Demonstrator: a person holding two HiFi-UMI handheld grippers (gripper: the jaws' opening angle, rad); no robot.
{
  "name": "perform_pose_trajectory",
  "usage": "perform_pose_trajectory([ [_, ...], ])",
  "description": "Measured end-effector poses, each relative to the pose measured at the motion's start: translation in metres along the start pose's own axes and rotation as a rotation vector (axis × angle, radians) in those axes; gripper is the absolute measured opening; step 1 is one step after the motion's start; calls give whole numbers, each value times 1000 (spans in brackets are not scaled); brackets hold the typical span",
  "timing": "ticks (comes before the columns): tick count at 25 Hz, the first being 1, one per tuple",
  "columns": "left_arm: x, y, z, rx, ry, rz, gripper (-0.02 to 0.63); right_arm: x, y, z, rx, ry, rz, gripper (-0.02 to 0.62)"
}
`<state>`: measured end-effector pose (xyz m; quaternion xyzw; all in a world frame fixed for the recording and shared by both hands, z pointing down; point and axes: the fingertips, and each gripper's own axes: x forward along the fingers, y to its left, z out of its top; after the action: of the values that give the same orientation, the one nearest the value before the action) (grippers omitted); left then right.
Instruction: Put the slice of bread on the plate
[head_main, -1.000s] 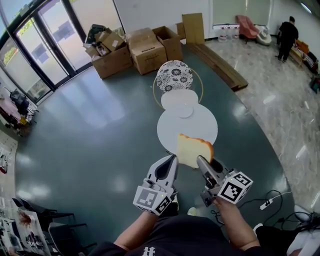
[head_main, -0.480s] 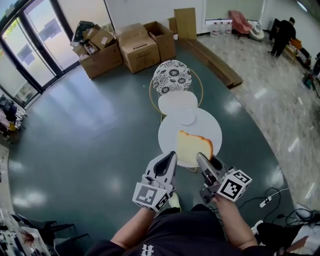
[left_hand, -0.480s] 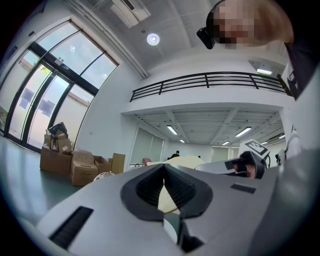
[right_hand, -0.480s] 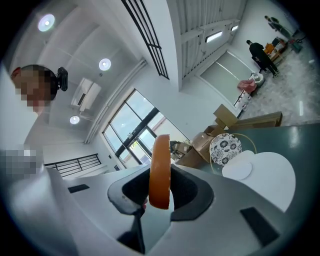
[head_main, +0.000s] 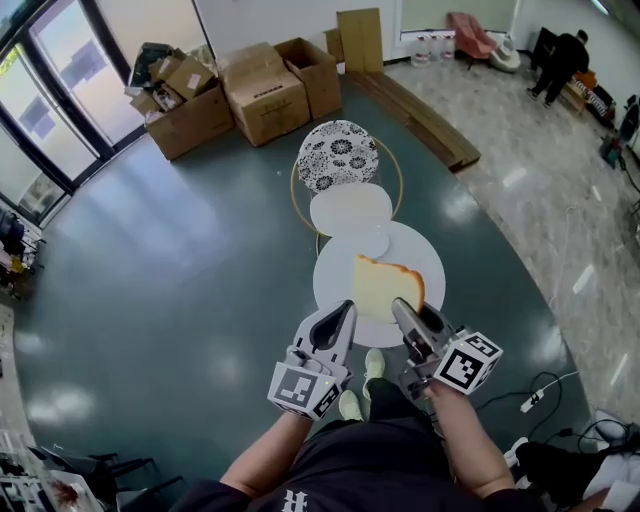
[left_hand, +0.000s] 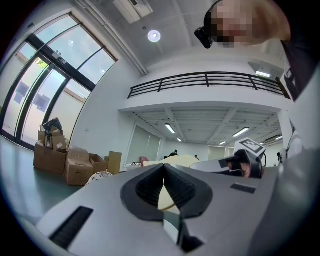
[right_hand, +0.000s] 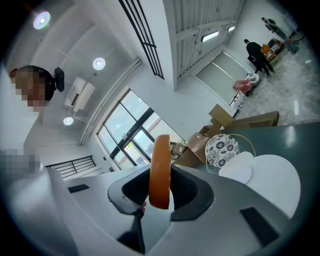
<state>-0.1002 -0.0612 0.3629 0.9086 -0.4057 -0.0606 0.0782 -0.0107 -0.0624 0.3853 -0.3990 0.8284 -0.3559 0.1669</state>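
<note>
While left gripper fingers sit closed, the bread slice is clamped between right gripper fingers, near the plate.

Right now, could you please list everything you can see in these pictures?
slice of bread: one, pale with orange-brown crust, held above the large round table
large round table: one, white, under the bread
small disc: one, white, perhaps the plate, at that table's far edge
oval table: one, white, just beyond
patterned table: one, black-and-white floral, gold ring, farthest
cardboard boxes: several, brown, near the windows
person: one, in black, far right
left gripper: one, grey-white, jaws together, empty, beside the bread
right gripper: one, grey-white, jaws clamped on the bread
</note>
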Motion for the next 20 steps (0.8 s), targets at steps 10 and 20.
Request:
perform_pose_trajectory([
  [10, 85, 50, -11, 9, 23, 40, 8, 65, -80, 41, 57, 47, -2, 97],
  [20, 159, 96, -29, -4, 27, 101, 8, 118, -165, 67, 125, 135, 3, 97],
])
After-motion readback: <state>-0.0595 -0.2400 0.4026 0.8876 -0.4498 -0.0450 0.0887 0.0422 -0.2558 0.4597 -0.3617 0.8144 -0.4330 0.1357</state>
